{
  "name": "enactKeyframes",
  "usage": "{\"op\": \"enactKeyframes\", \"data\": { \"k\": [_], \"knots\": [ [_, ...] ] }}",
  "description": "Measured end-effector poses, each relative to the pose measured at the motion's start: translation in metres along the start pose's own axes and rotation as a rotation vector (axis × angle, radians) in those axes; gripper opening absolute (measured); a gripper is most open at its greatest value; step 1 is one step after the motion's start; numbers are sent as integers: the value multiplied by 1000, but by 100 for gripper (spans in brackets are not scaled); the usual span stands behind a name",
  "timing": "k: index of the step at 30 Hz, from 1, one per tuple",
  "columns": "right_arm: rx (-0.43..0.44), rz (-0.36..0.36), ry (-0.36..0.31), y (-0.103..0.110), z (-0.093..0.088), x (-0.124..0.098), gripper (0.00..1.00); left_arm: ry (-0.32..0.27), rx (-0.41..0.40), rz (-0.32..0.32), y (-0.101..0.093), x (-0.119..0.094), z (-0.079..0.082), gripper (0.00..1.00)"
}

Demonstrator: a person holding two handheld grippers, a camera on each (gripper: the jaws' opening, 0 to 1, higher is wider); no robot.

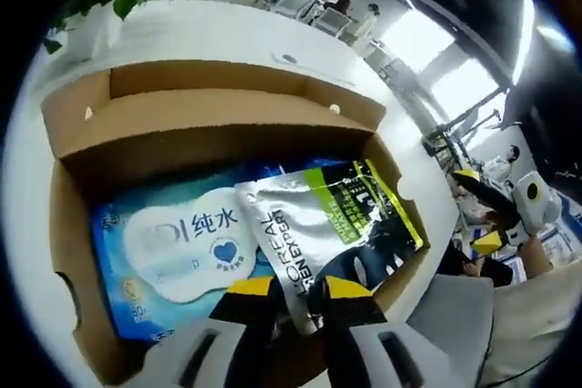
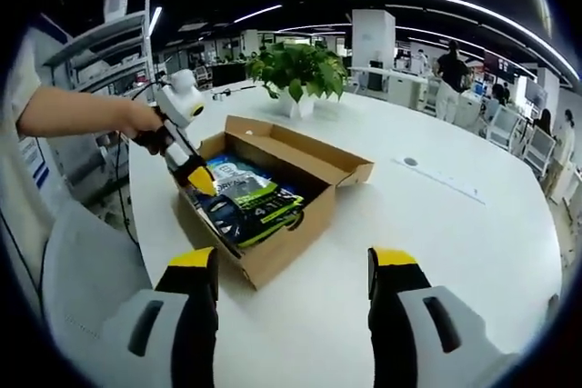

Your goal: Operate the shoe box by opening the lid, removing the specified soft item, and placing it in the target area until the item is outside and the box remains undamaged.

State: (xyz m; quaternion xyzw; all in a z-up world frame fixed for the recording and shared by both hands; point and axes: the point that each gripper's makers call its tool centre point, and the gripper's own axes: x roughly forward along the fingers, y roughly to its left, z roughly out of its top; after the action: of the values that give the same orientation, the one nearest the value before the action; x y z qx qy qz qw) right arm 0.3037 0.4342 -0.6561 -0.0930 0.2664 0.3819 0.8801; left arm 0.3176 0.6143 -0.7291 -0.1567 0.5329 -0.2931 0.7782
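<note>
- I see a large open-plan office room around me, with strip lights on a dark ceiling, desks, chairs and several people standing far off; a metal shelving rack [image 2: 95, 52] stands at the left of the right gripper view.
- The wide round white table [image 2: 455, 224] carries everything; its top is bare and glossy around the box; a leafy green potted plant [image 2: 298, 70] stands on it beyond the box.
- The brown cardboard shoe box [image 2: 300, 211] sits on the table near its edge; its hinged lid [image 2: 300, 147] is folded back flat on the far side; in the right gripper view its long axis runs from near-left toward far-right.
- Inside, a blue soft pack of wet wipes with a white oval flap [image 1: 177, 243] lies flat on the box floor, its long axis along the box.
- The silver, green and black foil sachet [image 1: 332, 224], the soft item, lies in the box partly on top of the wipes pack; its long axis runs from my left gripper's jaws toward the far corner of the box, printed face up.
- My left gripper [image 1: 296, 302], yellow-tipped with black fingers, reaches into the box; its jaws are pinched together on the near edge of the sachet; a person's hand [image 2: 145, 120] holds it at the box's left end.
- My right gripper [image 2: 293, 270] hangs above bare table just short of the box, jaws spread wide and holding nothing.
</note>
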Motion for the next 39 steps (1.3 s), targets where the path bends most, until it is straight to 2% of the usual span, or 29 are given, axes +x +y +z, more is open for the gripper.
{"op": "enactKeyframes", "data": {
  "k": [2, 9, 17, 30, 39],
  "knots": [
    [4, 8, 2, 3, 0, 1, 62, 3, -50, -10, 0, 1, -1, 14],
    [25, 46, 19, 15, -3, 8, 58, -7, 3, -2, -2, 0, -2, 1],
    [51, 76, 35, 22, -4, 16, 55, -29, 45, 5, -3, -5, -1, 0],
    [85, 136, 25, 34, 11, 35, 45, -53, 77, 19, 3, -16, 2, 0],
    [129, 172, 74, 44, 13, 55, 39, -65, 91, 36, 11, -27, 3, 0]
  ]
}}
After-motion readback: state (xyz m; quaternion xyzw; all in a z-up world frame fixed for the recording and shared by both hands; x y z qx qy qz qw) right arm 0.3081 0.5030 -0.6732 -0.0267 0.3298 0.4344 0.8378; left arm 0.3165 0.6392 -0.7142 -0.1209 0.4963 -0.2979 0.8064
